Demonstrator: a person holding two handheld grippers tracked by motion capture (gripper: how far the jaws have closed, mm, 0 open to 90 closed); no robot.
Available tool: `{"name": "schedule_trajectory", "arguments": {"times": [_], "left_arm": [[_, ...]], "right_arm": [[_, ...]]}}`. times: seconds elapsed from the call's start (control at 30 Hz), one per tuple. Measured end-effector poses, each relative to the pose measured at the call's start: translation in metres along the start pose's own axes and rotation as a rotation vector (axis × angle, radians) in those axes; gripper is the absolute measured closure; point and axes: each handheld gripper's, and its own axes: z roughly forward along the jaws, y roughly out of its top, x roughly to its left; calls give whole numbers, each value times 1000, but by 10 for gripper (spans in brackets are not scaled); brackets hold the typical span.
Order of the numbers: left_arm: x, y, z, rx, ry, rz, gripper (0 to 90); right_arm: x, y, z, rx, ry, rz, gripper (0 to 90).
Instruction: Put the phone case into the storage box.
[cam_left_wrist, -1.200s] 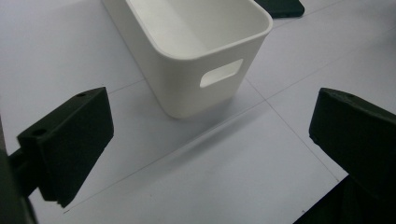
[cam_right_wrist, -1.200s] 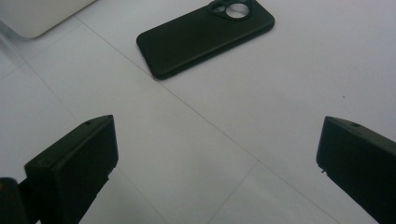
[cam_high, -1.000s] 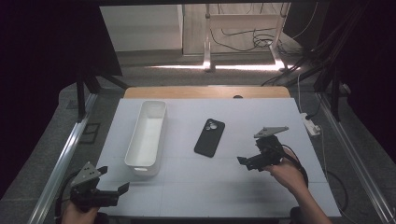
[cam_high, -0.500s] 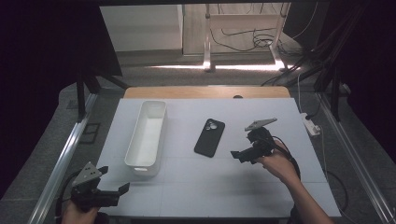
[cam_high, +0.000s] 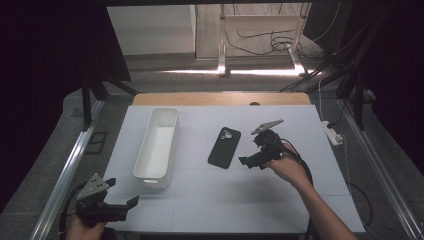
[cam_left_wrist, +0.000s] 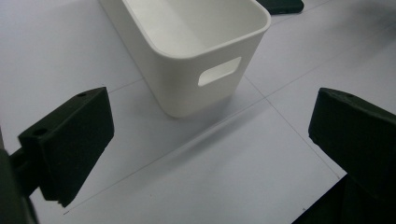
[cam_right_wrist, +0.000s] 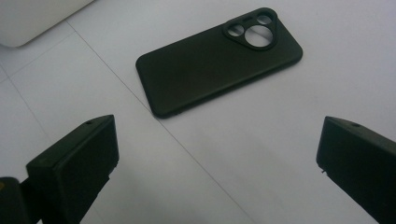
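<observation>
Right tongs (cam_high: 252, 161) spread wide and empty, just right of phone case (cam_high: 224, 147), lying flat on bench (cam_high: 300, 200) right of bin (cam_high: 156, 147), long axis running away from the person; left tongs (cam_high: 121, 204) also apart, well off near bin's near end

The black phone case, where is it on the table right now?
In the high view the black phone case lies flat near the middle of the white table, right of the white bin and just left of the open right gripper.
</observation>
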Motion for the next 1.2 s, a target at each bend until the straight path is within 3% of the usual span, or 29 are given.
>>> {"name": "schedule_trajectory", "arguments": {"times": [0.33, 0.8, 0.97, 1.07, 1.2], "left_arm": [[0, 0, 0, 1, -3, 2, 10], [0, 0, 0, 4, -6, 4, 10], [0, 0, 0, 4, -7, 5, 10], [0, 0, 0, 4, -7, 5, 10], [0, 0, 0, 5, -8, 7, 10]], "right_arm": [[3, 19, 17, 18, 16, -38, 0], [8, 41, 42, 45, 35, -51, 0], [10, 47, 48, 35, 24, -42, 0], [15, 54, 57, 49, 1, -64, 0], [18, 61, 65, 66, 17, -55, 0]]}}
